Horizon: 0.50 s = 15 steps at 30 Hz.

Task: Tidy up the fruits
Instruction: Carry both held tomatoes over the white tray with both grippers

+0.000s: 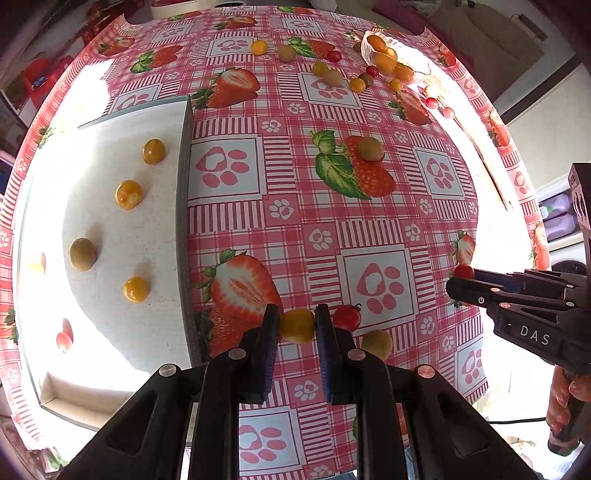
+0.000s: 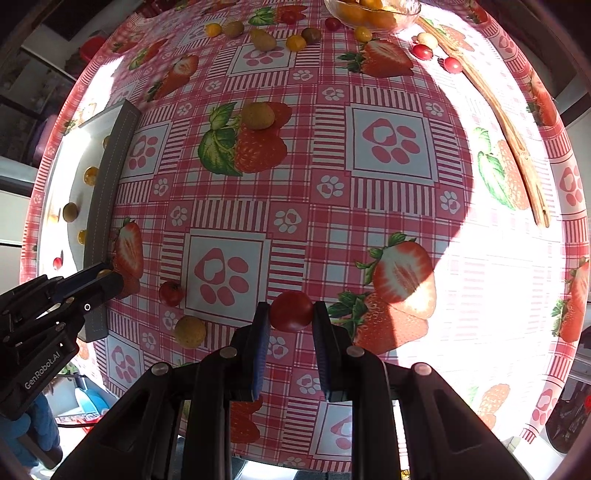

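Both claws are closed on fruit: left gripper [image 1: 296,325] pinches a yellow tomato [image 1: 296,326], right gripper [image 2: 290,314] a red tomato [image 2: 290,311], above the strawberry-print tablecloth [image 1: 332,229]. On the white tray [image 1: 122,236] sit three orange fruits, one green fruit [image 1: 82,254] and one red.

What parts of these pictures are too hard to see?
- Left view: the far side of the white tray is washed out by glare; pale fruits there blur.
- Left view: the yellow fruit is partly covered by the left tool.
- Right view: the glass bowl is cut off by the top edge.
- Right view: the tray's gray wall hides most fruits inside.
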Tool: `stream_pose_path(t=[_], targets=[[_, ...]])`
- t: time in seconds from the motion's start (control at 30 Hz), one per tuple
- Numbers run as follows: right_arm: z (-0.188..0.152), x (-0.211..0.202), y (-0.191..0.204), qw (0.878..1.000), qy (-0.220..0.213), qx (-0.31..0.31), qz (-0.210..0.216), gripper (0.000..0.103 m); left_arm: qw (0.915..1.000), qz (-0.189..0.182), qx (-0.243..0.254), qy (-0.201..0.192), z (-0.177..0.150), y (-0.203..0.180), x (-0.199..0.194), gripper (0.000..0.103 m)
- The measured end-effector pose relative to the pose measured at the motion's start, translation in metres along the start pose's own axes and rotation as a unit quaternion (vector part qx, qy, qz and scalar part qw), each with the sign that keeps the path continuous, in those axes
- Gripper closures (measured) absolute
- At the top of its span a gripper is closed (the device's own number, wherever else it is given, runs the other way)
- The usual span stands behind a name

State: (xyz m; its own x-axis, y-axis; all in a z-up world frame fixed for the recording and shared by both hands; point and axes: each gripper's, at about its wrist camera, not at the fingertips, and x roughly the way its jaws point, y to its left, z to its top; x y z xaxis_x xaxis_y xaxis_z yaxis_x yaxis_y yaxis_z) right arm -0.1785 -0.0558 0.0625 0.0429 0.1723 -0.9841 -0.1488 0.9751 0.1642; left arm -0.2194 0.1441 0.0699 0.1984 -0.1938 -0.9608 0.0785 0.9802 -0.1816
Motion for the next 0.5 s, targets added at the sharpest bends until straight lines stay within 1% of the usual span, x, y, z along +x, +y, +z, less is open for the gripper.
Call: stream_pose_path(t=[0.23, 0.5], targets=[[0.007, -0.004, 0.025, 1.000, -0.008, -0.016, 0.002, 0.078, 0.9998, 0.012, -0.012, -0.013, 0.002, 0.019, -0.009, 0.082], [0.021, -0.009, 0.052, 0.999, -0.012, -0.042, 0.007, 0.078, 0.9986, 0.023, -0.035, -0.031, 0.001, 0.050, -0.021, 0.082]])
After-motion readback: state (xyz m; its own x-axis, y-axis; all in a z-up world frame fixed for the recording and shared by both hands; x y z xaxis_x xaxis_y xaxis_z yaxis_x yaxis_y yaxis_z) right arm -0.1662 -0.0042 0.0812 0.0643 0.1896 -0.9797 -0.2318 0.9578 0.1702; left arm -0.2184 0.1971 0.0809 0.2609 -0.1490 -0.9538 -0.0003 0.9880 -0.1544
